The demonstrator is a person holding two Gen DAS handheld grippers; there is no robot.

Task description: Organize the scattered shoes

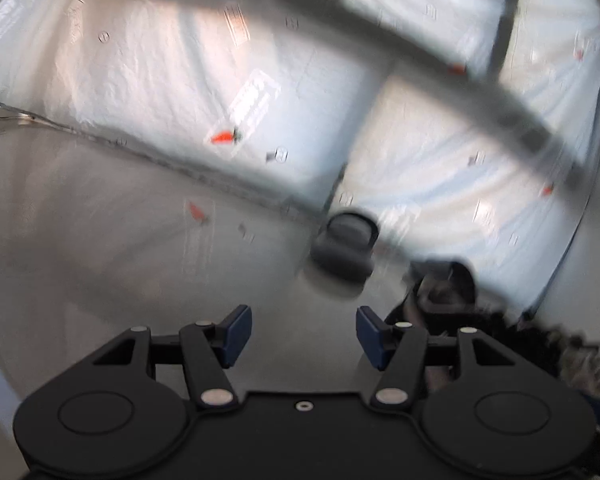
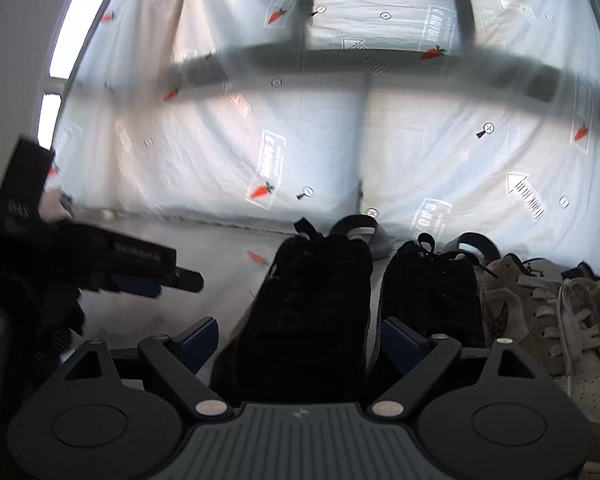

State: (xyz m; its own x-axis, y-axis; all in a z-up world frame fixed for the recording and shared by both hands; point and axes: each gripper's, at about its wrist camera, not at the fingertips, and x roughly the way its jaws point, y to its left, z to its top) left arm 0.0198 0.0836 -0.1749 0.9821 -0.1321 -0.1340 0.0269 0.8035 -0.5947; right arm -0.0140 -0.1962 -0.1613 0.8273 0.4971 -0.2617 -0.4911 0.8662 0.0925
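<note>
Black shoe (image 2: 300, 312), heel hidden between wide right hand-held gripper (image 2: 300, 340) fingers.

Black sneaker between the open tool's pads

The right tool (image 2: 296, 340) straddles a black sneaker (image 2: 304, 312); its twin (image 2: 432, 292) and beige sneakers (image 2: 548, 320) stand alongside.

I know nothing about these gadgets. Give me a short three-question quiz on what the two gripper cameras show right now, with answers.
1. True or false: the right gripper is clamped shut on the black shoe.
2. Which footwear lies beside the second black shoe, towards the picture's right? A) red boots B) beige lace-up sneakers C) green slippers
3. What is between the left gripper's jaws?

Key
1. False: its jaws stand wide, and the shoe lies between them without a clear squeeze.
2. B, the beige sneakers.
3. Nothing; only bare grey floor shows there.
</note>
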